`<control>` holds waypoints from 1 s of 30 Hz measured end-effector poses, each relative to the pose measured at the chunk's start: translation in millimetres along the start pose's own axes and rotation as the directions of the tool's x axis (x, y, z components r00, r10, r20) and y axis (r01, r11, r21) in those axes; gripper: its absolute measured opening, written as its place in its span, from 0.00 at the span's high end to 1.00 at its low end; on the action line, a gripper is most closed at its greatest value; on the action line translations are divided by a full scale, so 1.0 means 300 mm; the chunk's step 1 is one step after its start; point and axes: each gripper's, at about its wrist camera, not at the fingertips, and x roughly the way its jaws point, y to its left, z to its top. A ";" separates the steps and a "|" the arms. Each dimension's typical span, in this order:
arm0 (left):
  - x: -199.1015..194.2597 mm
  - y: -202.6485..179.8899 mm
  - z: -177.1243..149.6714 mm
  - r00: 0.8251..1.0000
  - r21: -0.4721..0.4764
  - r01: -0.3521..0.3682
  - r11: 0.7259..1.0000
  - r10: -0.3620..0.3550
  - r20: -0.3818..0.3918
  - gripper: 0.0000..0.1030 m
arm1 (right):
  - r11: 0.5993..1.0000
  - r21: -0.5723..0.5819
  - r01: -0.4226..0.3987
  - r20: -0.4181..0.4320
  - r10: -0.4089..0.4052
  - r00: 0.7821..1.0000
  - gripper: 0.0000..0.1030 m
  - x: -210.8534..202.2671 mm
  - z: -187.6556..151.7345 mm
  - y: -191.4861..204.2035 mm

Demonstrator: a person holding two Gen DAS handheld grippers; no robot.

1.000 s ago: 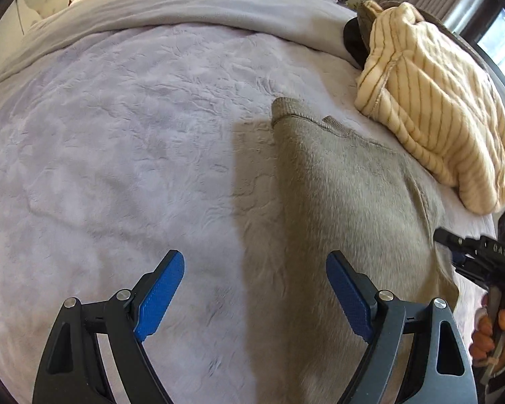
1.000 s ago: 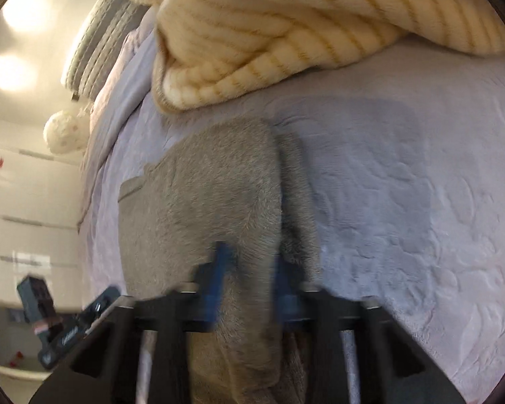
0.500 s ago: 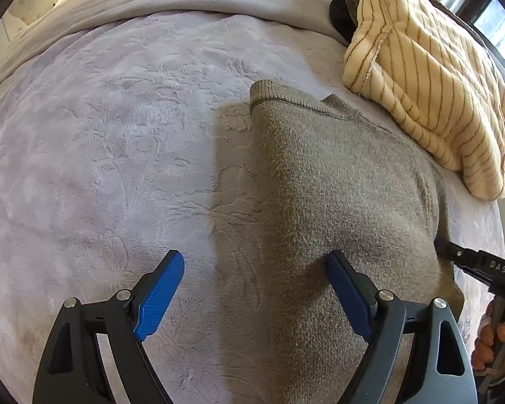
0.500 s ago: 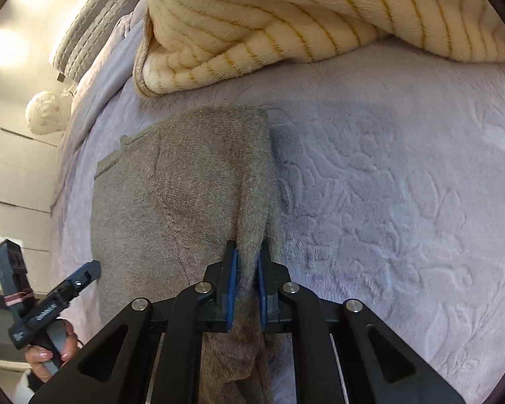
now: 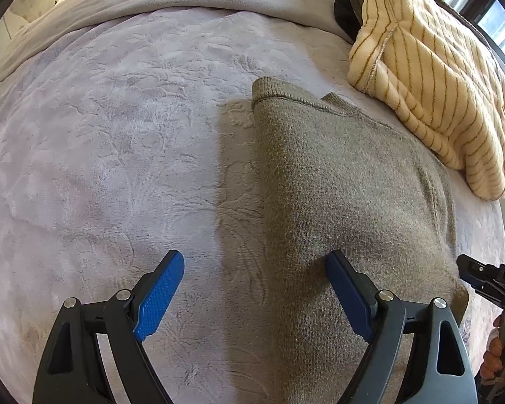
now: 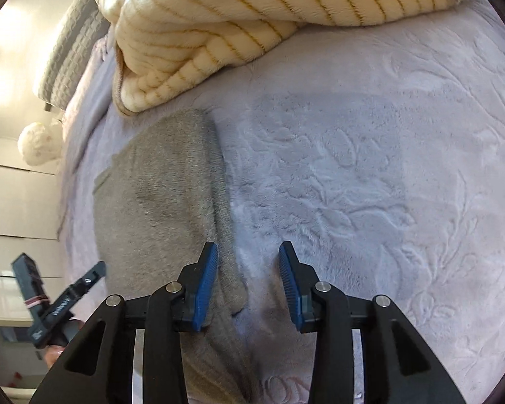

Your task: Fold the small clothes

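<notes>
Left gripper (image 5: 255, 285): blue-padded jaws spread wide, holding nothing. Its right pad rests on or just above the olive-grey knitted sweater (image 5: 346, 195); contact cannot be confirmed. Its left pad stands over bare bedding. The tool sits low over the near left edge of the garment, pointing along it toward the collar end.

Right gripper (image 6: 248, 284): jaws parted, empty. The sweater's right folded edge passes just under and beside its left pad; the right pad stands over bare bedding. The tool sits low at the near right edge, angled slightly downward.

Garment position: the sweater lies flat on the pale lilac embossed plush bedspread (image 5: 111, 155), narrowed to a long rectangle. Both long sides appear turned in, with a ribbed edge at the far left corner. The surface is mostly smooth, with one shallow dimple near the left tool's right pad.

Progress, as judged: lengthwise folds appear done. A crosswise fold, bringing the near end up to the far end, looks to remain. Neither tool has a hold for it yet.

Surroundings: a cream fleece garment with tan stripes (image 5: 434, 77) lies heaped just beyond the sweater's far right corner, apparently unfolded and awaiting its turn. A grey quilted pillow (image 6: 69, 57) lies farther off.
</notes>
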 end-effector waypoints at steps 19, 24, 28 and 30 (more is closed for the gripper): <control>-0.023 0.024 0.021 0.999 0.013 0.047 0.999 -0.047 -0.002 0.00 | 0.988 0.001 -0.157 -0.045 0.157 0.987 0.28 0.024 0.018 -0.006; 0.017 0.044 0.044 0.991 -0.036 0.122 0.992 -0.124 -0.055 0.00 | 0.976 -0.027 -0.215 -0.102 0.212 0.972 0.28 0.078 0.043 0.014; 0.069 0.050 0.041 0.977 -0.071 0.183 0.981 -0.190 -0.099 0.00 | 0.970 -0.038 -0.240 -0.159 0.232 0.960 0.28 0.138 0.072 0.015; 0.091 0.048 0.033 0.964 -0.088 0.228 0.970 -0.237 -0.116 0.00 | 0.966 -0.041 -0.256 -0.181 0.245 0.952 0.28 0.158 0.082 0.015</control>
